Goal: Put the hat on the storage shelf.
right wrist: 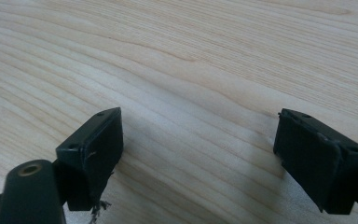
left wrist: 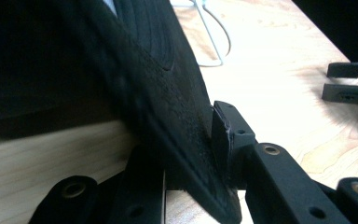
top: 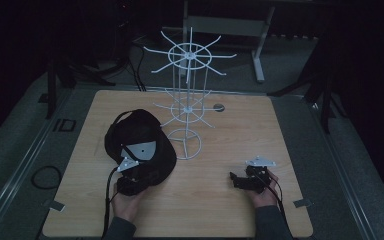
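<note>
We see the black cap (top: 140,142) lying on the left half of the wooden table (top: 220,200), just beside the white wire rack (top: 186,100). Our left gripper (top: 130,172) clamps the cap's brim between its jaws, while our right gripper (top: 240,180) rests wide open on bare wood, well apart.

The high view looks forward and down from above the person's side onto the whole light wooden table (top: 205,200). The left gripper view sits low and close against a black fabric cap (left wrist: 158,93), sharing it and the white wire rack (left wrist: 212,42) with the high view. The right gripper view faces bare tabletop from very near.
</note>
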